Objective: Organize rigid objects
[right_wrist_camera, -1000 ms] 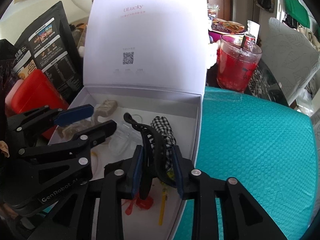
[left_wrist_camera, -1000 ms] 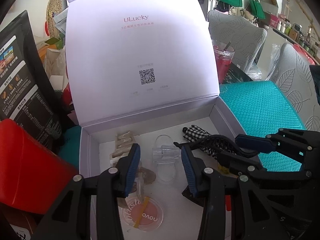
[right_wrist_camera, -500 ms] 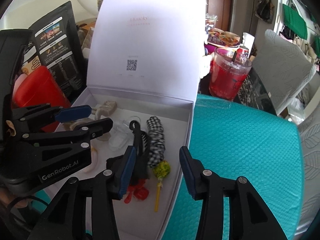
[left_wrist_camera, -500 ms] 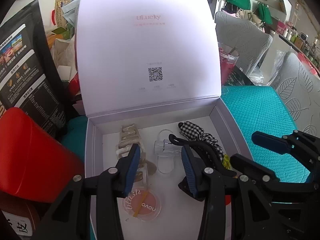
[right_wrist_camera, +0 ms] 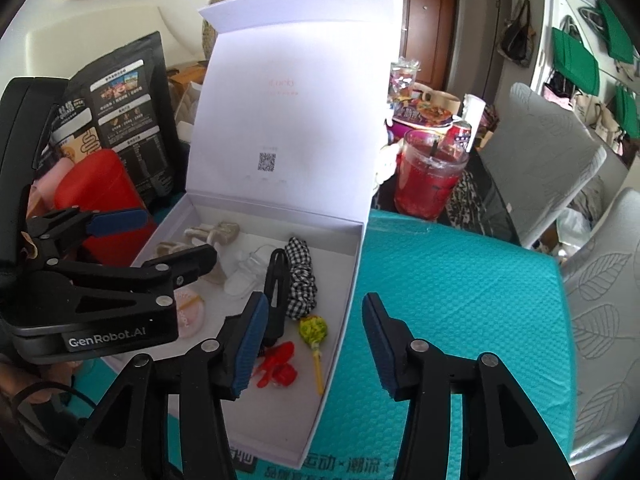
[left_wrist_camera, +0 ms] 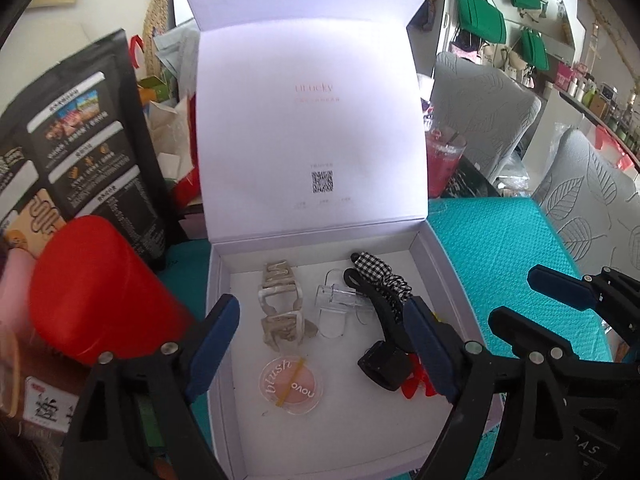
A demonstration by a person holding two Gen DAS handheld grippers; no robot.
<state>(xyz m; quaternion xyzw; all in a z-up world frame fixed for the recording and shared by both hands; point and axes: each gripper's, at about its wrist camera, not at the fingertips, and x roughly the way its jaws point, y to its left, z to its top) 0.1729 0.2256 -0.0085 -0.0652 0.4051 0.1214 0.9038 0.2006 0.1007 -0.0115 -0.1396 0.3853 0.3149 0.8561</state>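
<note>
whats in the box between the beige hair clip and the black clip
A clear plastic hair clip lies between the beige hair clip and the black clip, on the white box floor. It shows best in the left wrist view.

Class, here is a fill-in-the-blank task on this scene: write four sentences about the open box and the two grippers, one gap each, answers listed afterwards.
1. The white box has its lid ____.
2. The round compact in the box bears the word ____.
3. The checked scrunchie lies beside a ____ hair clip.
4. Both the left gripper and the right gripper have their jaws ____.

Answers: open; blush; black; open
</note>
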